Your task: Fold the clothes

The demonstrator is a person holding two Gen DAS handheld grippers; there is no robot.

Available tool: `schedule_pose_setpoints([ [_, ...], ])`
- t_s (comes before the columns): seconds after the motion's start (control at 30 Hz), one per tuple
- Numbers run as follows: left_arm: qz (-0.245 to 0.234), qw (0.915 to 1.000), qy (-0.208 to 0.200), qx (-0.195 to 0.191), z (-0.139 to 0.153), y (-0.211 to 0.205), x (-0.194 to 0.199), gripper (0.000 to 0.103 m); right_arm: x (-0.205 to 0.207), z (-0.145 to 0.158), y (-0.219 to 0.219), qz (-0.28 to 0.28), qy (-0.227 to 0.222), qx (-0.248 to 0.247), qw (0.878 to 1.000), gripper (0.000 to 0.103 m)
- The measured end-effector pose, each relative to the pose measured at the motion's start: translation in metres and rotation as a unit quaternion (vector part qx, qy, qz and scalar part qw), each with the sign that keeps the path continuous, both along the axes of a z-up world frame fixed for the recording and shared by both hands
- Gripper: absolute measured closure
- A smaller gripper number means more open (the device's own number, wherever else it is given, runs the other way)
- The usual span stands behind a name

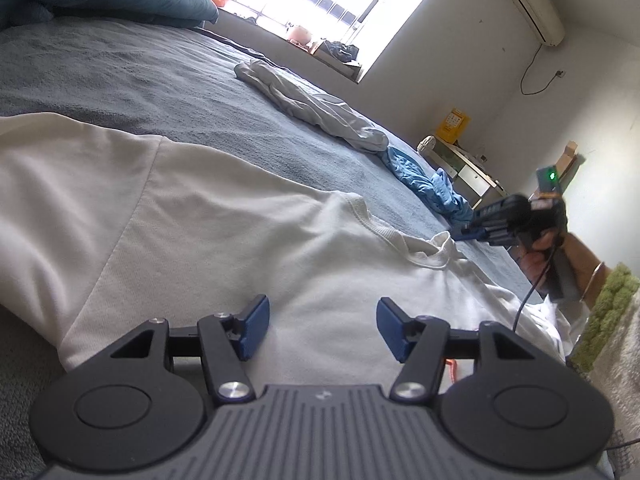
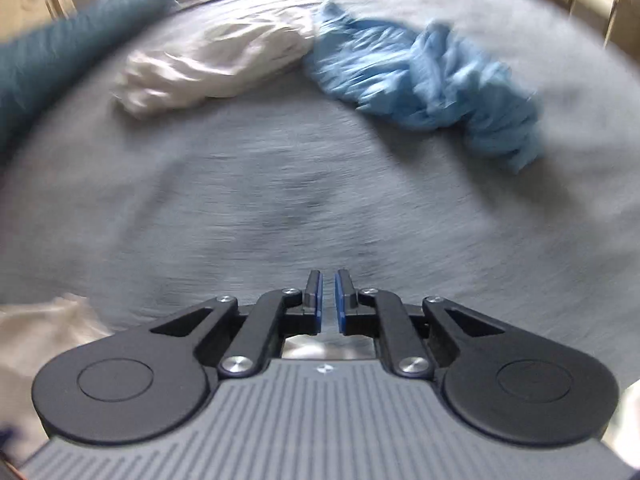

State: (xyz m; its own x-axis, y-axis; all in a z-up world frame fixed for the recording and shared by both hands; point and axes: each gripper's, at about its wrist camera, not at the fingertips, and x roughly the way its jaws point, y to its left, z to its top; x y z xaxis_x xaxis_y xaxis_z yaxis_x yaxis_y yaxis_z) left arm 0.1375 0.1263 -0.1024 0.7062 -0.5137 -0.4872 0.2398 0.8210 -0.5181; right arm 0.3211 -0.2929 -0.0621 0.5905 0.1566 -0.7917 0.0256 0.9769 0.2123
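The left tool point(image 1: 322, 328) stood with its blue pads well apart and nothing between them, poised low over the flat white cotton T-shirt point(image 1: 200, 216) that lay spread on the grey-blue bed cover point(image 1: 120, 72). Ahead of that tool and to its right lay the shirt's ribbed neckline point(image 1: 394, 236), with the shirt's body running off to the left. The right tool point(image 2: 328, 300) showed only a narrow slit between its pads, empty, above bare bed cover; a corner of the white shirt sat at its lower left. Beyond it, well apart, lay a crumpled white garment point(image 2: 212, 68) touching a bunched light-blue garment point(image 2: 424, 76), both unfolded.

By my reading, the shirt had been laid out and the first fold was not yet started. The next move probably called for both tools to open and pinch one layer at the shoulder and hem edges, then carry that side across without dragging the rest.
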Motion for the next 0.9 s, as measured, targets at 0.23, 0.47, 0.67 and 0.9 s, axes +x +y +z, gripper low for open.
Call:
schedule_pose_setpoints([
  [0.23, -0.001, 1.0, 0.0, -0.003, -0.001, 0.001, 0.001, 0.042, 0.014, -0.002, 0.053, 0.083, 0.035, -0.063, 0.994, 0.062],
  [0.47, -0.002, 1.0, 0.001, -0.006, -0.001, 0.003, 0.0, 0.041, 0.021, -0.011, 0.062, 0.109, 0.093, -0.09, 0.986, 0.065],
  [0.67, -0.002, 1.0, 0.0, -0.005, -0.001, 0.003, 0.0, 0.041, 0.004, 0.001, 0.064, 0.142, 0.069, -0.113, 0.981, 0.097],
  [0.9, -0.002, 1.0, 0.0, -0.004, 0.0, 0.002, 0.0, 0.041, -0.019, 0.003, 0.074, 0.144, -0.031, -0.174, 0.974, 0.099],
])
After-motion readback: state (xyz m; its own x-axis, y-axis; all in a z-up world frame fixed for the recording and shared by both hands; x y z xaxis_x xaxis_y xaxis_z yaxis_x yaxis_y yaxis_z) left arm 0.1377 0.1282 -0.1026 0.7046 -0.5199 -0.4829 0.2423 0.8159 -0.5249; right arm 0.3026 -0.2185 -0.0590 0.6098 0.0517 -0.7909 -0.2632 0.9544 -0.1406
